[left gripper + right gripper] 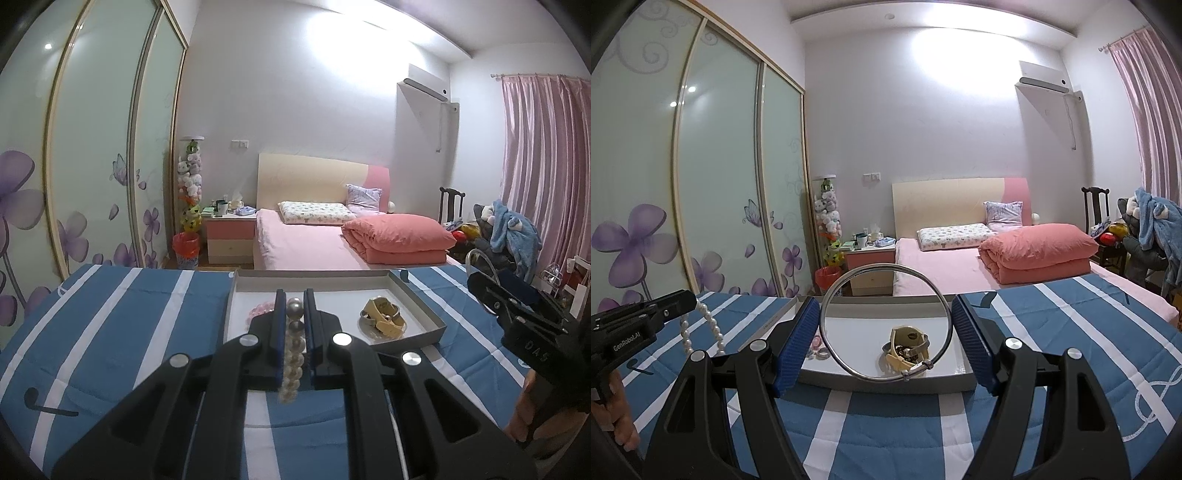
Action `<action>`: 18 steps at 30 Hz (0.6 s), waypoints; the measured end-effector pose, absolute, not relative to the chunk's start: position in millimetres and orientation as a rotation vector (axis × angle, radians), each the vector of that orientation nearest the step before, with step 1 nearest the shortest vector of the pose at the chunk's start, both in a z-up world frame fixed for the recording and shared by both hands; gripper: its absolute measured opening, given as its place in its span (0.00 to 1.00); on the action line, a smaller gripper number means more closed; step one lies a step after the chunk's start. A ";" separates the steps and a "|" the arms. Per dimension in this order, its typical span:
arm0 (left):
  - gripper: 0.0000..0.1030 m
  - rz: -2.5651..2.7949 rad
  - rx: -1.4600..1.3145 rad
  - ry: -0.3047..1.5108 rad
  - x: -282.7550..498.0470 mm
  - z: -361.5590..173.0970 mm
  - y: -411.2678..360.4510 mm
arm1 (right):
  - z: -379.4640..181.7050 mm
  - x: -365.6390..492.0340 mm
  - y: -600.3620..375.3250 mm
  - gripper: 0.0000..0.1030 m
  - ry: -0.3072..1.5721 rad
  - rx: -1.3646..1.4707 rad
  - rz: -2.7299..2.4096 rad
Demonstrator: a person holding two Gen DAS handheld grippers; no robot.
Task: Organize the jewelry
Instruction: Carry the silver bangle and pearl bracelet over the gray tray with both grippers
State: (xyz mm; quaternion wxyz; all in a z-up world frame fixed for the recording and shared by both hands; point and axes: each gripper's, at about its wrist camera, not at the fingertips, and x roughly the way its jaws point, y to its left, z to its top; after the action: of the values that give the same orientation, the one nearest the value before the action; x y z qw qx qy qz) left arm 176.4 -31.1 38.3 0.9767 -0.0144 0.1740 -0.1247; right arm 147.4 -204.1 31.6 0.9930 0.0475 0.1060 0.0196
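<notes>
My left gripper (294, 299) is shut on a white pearl strand (293, 350) with two grey beads at its far end, held just over the near edge of the tray (410, 295). In the right wrist view the left gripper (665, 310) shows the pearl strand (714, 326) hanging in a loop. My right gripper (885, 301) stands wide, its blue pads (799, 332) pressed against a large silver hoop (822, 325) held upright before the tray (857, 382). In the tray lie a yellow watch (908, 343), also the yellow watch (384, 317), and a pink bracelet (260, 310).
The tray rests on a blue-and-white striped bedspread (1052, 332). Small rings (822, 354) lie at the tray's left. Beyond are a pink bed (303, 243) with a folded quilt (399, 236), a nightstand (229, 236), a red bin (185, 249) and sliding wardrobe doors (92, 147).
</notes>
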 end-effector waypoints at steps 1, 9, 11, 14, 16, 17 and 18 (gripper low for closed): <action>0.10 -0.253 -0.027 0.349 176.7 39.0 -32.2 | 31.5 147.2 -203.9 0.71 0.211 0.095 0.039; 0.10 -0.256 -0.024 0.349 185.5 40.2 -38.7 | 40.8 161.7 -204.6 0.71 0.189 0.075 0.027; 0.10 -0.258 -0.025 0.354 192.5 40.1 -41.1 | 41.4 168.9 -205.7 0.71 0.191 0.067 0.023; 0.10 -0.261 -0.027 0.368 210.2 38.8 -45.8 | 39.6 185.9 -209.0 0.71 0.207 0.063 0.018; 0.10 -0.263 -0.026 0.376 222.0 37.8 -49.3 | 37.0 199.9 -211.4 0.71 0.226 0.069 0.015; 0.10 -0.264 -0.026 0.380 227.5 36.9 -50.7 | 35.3 205.8 -212.8 0.71 0.233 0.073 0.015; 0.10 -0.264 -0.024 0.383 235.3 35.6 -52.7 | 32.8 213.1 -214.5 0.71 0.241 0.079 0.013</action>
State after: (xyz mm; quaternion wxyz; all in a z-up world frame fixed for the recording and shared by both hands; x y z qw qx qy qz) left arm 235.3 -52.7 35.6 0.9730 -0.0121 0.1898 -0.1308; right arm 213.1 -214.5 32.8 0.9919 0.0392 0.1204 0.0066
